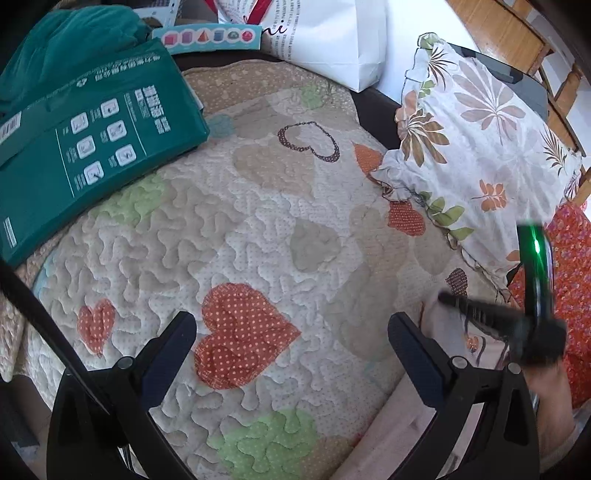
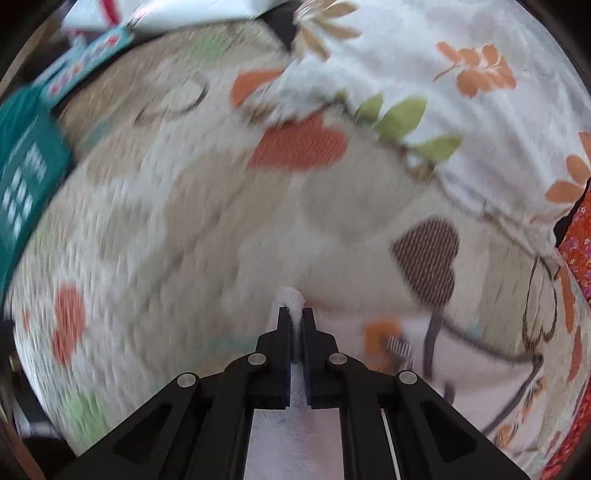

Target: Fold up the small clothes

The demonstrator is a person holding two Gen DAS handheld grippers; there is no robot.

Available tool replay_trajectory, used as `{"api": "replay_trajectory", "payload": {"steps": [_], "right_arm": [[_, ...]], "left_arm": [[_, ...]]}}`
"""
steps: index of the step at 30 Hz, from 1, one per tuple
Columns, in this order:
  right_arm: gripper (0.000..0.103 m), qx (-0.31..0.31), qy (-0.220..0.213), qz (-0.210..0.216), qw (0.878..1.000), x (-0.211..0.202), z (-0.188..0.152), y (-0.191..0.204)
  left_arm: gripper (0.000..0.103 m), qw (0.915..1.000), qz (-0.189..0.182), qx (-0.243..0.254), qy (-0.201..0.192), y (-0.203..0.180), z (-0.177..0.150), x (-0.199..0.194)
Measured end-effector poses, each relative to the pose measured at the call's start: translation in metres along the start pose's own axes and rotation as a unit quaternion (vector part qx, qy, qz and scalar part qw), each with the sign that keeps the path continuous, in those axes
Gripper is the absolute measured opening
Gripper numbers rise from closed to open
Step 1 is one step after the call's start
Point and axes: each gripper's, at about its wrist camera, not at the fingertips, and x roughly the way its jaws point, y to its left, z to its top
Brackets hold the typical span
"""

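A small pale pink garment (image 2: 476, 354) with a dark line print lies on the quilted heart-pattern bedspread (image 1: 258, 221). My right gripper (image 2: 294, 316) is shut on a fold of this garment; pale cloth sticks out between its tips. The right wrist view is motion-blurred. In the left wrist view the right gripper (image 1: 447, 297) shows blurred at the lower right over the garment (image 1: 402, 435). My left gripper (image 1: 291, 332) is open and empty above the bedspread, left of the garment.
A green printed package (image 1: 92, 147) lies at the left. A leaf-print pillow (image 1: 480, 140) sits at the right, with a red floral cloth (image 1: 569, 280) beside it. A white paper bag (image 1: 332, 33) and a teal toy box (image 1: 210, 37) stand behind.
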Motion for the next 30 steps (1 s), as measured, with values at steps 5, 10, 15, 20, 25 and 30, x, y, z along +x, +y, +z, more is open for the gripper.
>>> {"api": "replay_trajectory", "payload": {"steps": [5,10,15,20,25,30], "right_arm": [[0.007,0.019,0.0,-0.006,1.0,0.035,0.018,0.004],[0.028,0.053,-0.048,0.038,0.997,0.014,0.003,-0.015],[0.045,0.106,-0.1,0.069,0.987,-0.064,-0.054,-0.083],[0.027,0.177,-0.101,0.003,0.979,-0.113,-0.146,-0.162],[0.024,0.251,-0.083,0.017,0.964,-0.124,-0.233,-0.215],[0.014,0.291,-0.021,-0.06,0.955,-0.095,-0.298,-0.235]], "left_arm": [[0.103,0.9998,0.014,0.013,-0.002,-0.003,0.001,0.004],[0.103,0.9994,0.022,0.024,-0.006,-0.007,-0.001,0.004],[0.103,0.9991,0.019,0.038,-0.002,-0.014,-0.004,0.004],[0.103,0.9981,0.013,0.059,0.01,-0.027,-0.016,0.006],[0.103,0.9957,0.009,0.084,0.037,-0.047,-0.034,0.018],[0.103,0.9894,0.023,0.13,0.06,-0.069,-0.054,0.032]]}}
